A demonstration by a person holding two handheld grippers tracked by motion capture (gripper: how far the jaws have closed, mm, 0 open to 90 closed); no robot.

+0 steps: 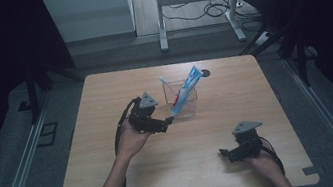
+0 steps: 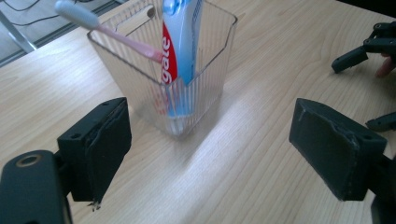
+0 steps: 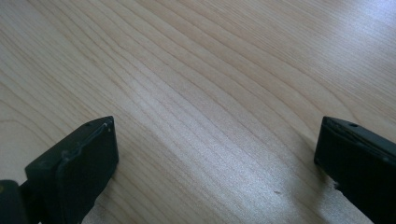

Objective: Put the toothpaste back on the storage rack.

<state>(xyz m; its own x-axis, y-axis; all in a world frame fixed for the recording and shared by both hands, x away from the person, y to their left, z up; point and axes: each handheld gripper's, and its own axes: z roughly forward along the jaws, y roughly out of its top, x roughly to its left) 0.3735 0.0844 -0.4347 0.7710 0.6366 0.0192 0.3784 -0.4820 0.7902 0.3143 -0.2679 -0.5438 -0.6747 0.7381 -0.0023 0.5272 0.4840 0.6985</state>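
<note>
Table pale wood, dim room; both grippers' fingers spread, empty, left gripper near cup

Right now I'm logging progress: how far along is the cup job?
Done: the toothpaste and toothbrush stand in the clear cup. In hand: nothing; the left gripper is open, facing the cup, and the right gripper is open over bare table. Left: possibly nothing, or gripping the cup.

Clear ribbed cup; pink toothbrush; blue-red toothpaste tube.
</note>
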